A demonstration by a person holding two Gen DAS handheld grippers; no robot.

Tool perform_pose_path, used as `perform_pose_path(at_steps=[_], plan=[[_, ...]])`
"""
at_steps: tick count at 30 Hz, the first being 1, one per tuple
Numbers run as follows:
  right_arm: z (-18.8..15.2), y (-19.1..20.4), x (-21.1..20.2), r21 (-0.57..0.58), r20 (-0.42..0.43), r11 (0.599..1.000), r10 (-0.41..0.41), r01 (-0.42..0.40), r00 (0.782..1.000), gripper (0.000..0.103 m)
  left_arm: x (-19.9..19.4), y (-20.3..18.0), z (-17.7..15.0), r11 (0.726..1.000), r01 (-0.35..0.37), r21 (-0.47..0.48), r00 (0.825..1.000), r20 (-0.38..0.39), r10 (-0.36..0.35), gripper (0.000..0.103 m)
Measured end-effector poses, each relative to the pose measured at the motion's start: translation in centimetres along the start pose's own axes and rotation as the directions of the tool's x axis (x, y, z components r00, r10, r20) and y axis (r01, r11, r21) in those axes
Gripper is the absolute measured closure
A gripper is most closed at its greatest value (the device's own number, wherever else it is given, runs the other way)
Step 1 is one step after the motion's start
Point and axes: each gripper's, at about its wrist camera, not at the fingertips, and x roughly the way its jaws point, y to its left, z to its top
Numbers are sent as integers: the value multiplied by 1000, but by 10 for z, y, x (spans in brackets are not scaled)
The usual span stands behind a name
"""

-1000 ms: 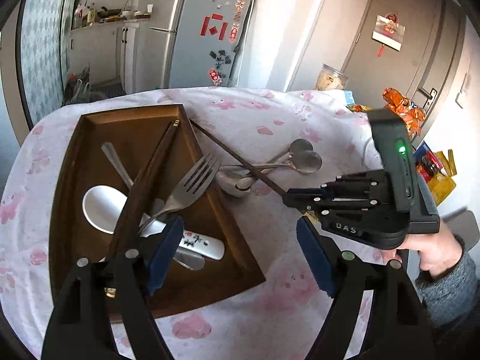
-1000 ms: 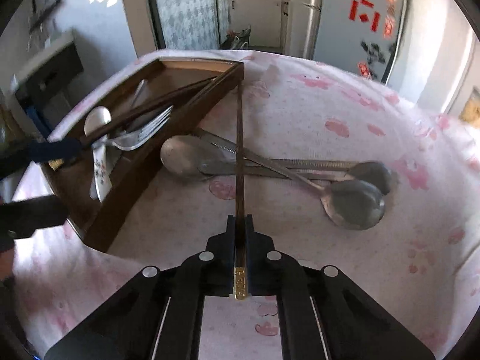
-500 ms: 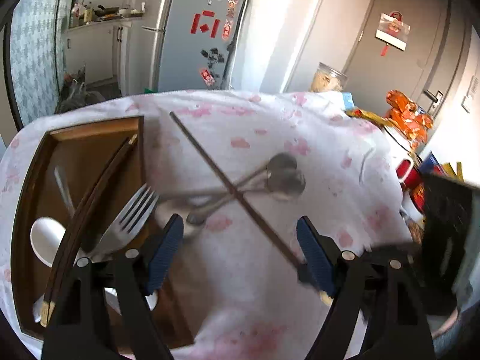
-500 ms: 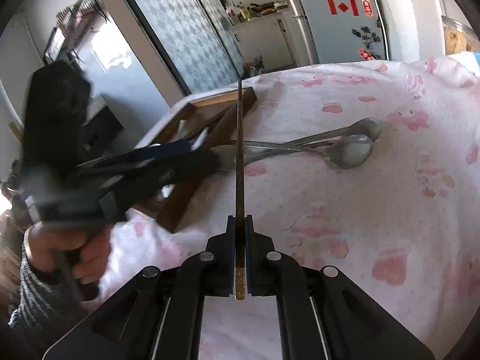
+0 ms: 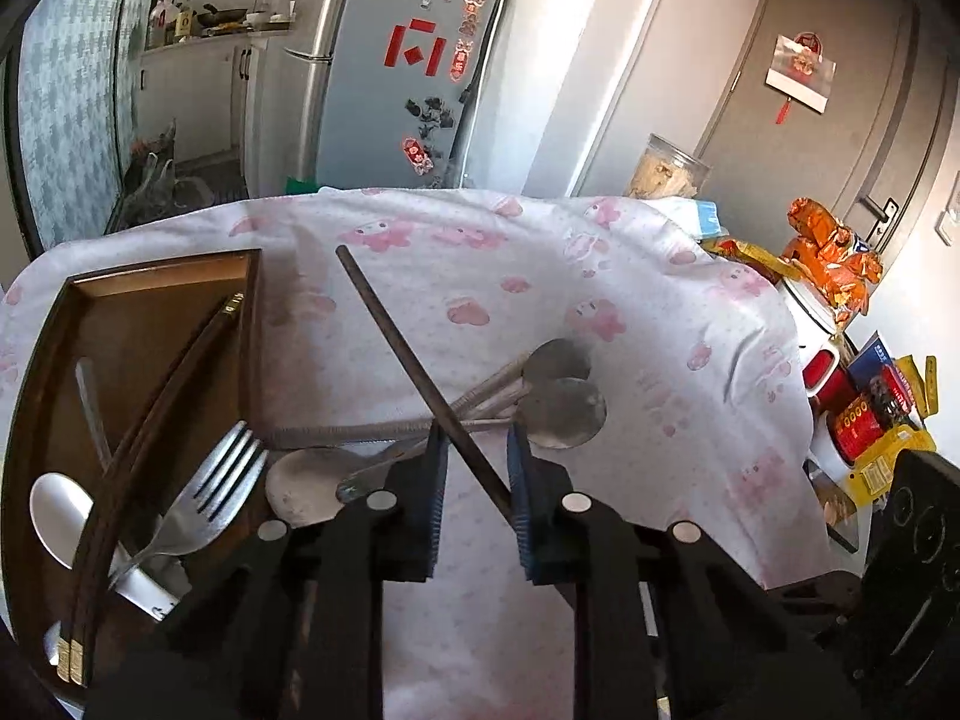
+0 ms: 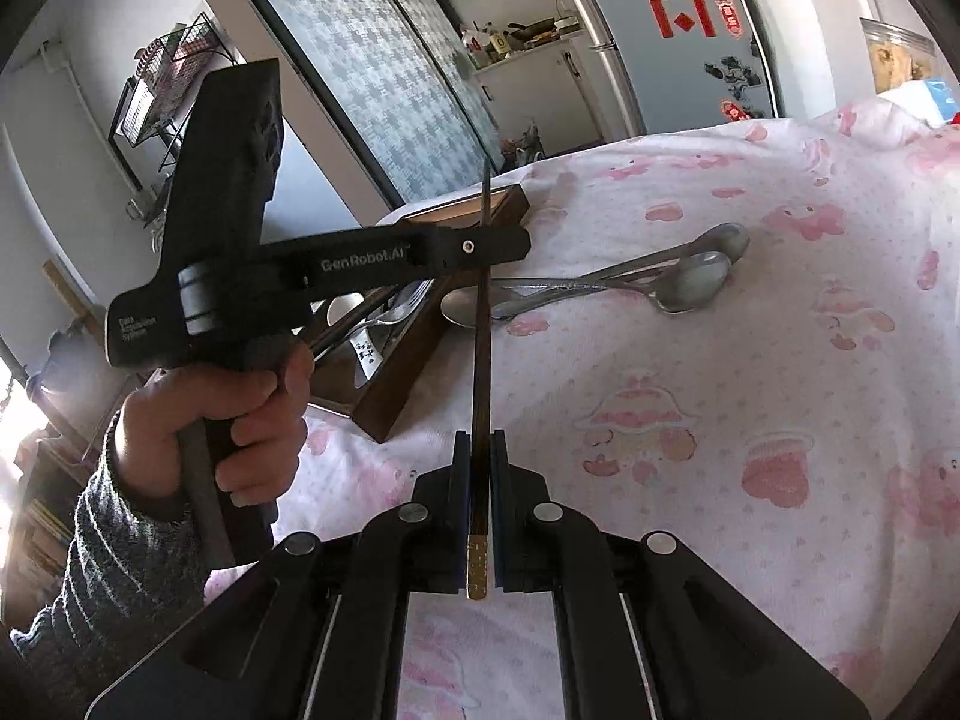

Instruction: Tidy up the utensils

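Dark chopstick [image 6: 480, 360] points away toward the tray [image 6: 390, 402], clenched in right claw [image 6: 479, 516]; left claw [image 5: 477, 480] closing around it.

fridge [image 5: 384, 72] grey, magnets | door [image 5: 840, 90] grey | sliding door [image 6: 372, 78] patterned

A white cloth [image 5: 600, 276] with pink prints, a dark brown tray [image 5: 150, 282], silver spoons [image 5: 564, 408].

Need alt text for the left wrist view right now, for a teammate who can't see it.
The left tool, its jaws just closing, straddles a dark chopstick that crosses them diagonally above metal spoons on a pink-patterned tablecloth. At left, a wooden tray holds a fork, chopsticks and a white spoon.
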Motion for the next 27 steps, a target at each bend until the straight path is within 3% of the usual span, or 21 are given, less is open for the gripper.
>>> perform_pose_path(at_steps=[7,13,21,23,26,27], plan=[[15,29,23,-23,-19,1000,18,-18,1000,97,-25,34,6,999,-46,-28,999,24,46,82],[32,71,67,-44,-60,998,40,-42,997,97,-49,93,7,991,-106,-87,993,35,109,83],[40,101,117,-51,-86,999,3,-7,996,97,-43,143,3,978,-167,-129,986,7,169,83],[43,101,123,-50,-81,999,-9,5,997,98,-40,148,3,977,-168,-134,986,3,169,79],[48,104,129,-51,-84,999,-22,18,996,98,-37,150,4,979,-160,-126,987,2,161,61],[51,103,130,-53,-82,998,-33,29,996,98,-38,149,4,979,-163,-121,986,8,165,49]])
